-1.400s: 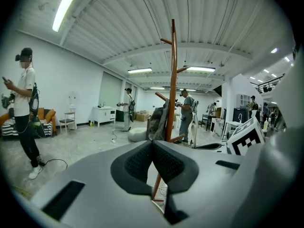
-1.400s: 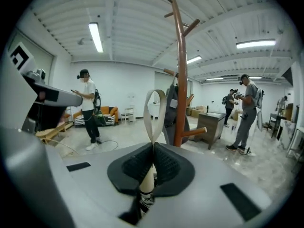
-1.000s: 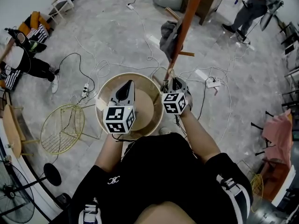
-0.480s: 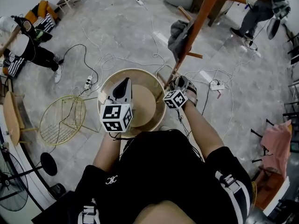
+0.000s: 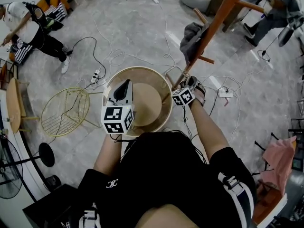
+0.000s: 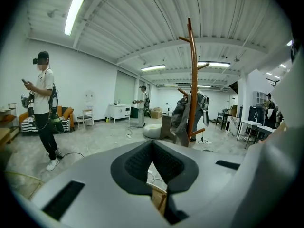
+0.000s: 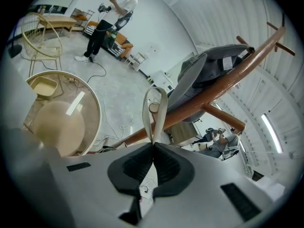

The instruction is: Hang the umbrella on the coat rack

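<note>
The wooden coat rack [image 5: 214, 23] leans across the top right of the head view, and a grey garment [image 5: 192, 34] hangs on it. My right gripper [image 5: 189, 85] sits close to the rack's lower pole, beside the round table's right rim. In the right gripper view it [image 7: 153, 144] is shut on a pale beige strap loop [image 7: 155, 109] that sticks up in front of the rack [image 7: 223, 80] and garment [image 7: 209, 69]. The umbrella's body is hidden. My left gripper [image 5: 125, 86] hovers over the table, shut and empty [image 6: 152, 142]; the rack [image 6: 192, 80] stands far ahead of it.
A round wooden table [image 5: 164, 87] lies under both grippers. A yellow wire chair [image 5: 64, 113] stands to its left. Cables and a power strip [image 5: 95, 75] cross the floor. One person [image 5: 33, 32] stands at the far left, another [image 5: 275, 8] at the top right. Pink cloth [image 5: 280, 146] hangs on the right.
My right gripper has moved a little farther from me toward the rack's lower pole, still holding the strap. The left gripper stays over the table. The person at the far left has shifted.
</note>
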The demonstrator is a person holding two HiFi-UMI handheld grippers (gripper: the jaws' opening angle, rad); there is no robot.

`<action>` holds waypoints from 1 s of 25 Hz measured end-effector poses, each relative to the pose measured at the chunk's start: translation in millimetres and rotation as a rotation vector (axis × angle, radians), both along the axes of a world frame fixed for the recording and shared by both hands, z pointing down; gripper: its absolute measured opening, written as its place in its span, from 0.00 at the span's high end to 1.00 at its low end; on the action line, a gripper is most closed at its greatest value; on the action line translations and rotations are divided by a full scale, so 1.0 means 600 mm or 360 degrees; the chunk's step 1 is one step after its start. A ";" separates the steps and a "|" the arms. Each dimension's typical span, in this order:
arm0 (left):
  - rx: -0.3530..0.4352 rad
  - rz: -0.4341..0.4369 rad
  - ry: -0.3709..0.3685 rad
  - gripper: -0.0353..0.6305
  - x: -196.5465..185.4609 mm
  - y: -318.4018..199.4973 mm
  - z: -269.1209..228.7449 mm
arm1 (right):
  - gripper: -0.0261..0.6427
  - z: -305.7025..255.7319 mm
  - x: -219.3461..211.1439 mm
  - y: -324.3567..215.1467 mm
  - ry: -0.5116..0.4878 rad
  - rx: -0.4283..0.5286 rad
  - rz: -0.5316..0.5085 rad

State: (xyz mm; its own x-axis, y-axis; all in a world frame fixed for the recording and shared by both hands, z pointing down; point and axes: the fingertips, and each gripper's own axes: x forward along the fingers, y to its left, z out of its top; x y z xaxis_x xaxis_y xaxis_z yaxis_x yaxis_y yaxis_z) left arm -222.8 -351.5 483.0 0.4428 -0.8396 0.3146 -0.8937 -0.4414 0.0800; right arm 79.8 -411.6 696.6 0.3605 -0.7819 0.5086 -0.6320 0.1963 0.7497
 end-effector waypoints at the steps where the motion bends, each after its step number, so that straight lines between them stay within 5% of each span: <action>1: -0.0005 -0.0010 -0.0004 0.92 -0.003 0.002 0.003 | 0.94 0.002 0.001 -0.002 0.0006 -0.0006 -0.0004; 25: -0.0025 -0.0106 -0.0051 0.92 -0.039 0.021 0.010 | 0.93 0.042 0.040 -0.036 -0.0092 -0.0103 0.0088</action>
